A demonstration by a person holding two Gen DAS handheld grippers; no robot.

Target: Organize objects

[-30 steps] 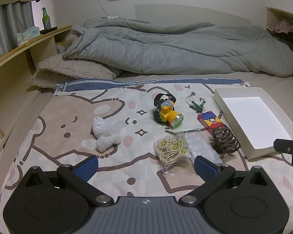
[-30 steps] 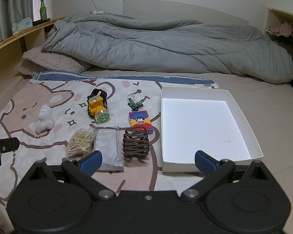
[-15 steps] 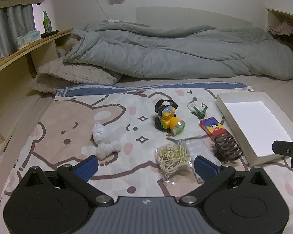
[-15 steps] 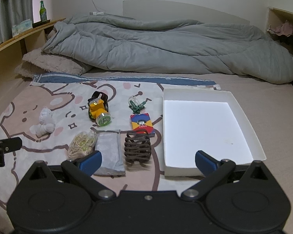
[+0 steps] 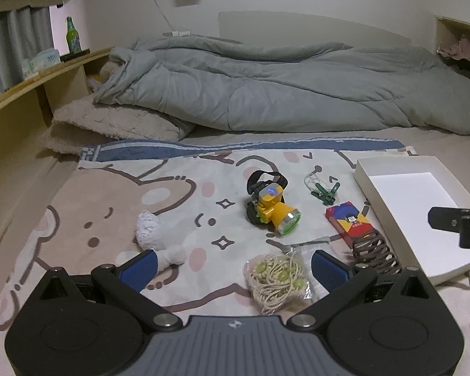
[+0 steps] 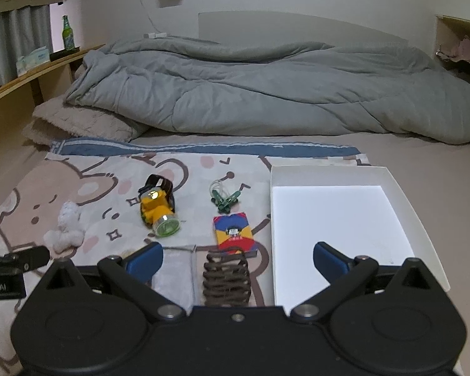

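While both the left gripper (image 5: 233, 266) and right gripper (image 6: 236, 258) are held wide open and empty, a shallow white cardboard tray (image 6: 420, 219) is seen beside the scattered items.

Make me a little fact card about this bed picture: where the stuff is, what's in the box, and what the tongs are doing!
surface: cartoon bear blanket on a bed
toys and bits: yellow headlamp, green clips, card box, brown hair claw, white plush, bag of bead strings
white box: right of the items, nothing inside
left tongs: open, holding nothing
right tongs: open, holding nothing
background: grey duvet, green bottle on shelf
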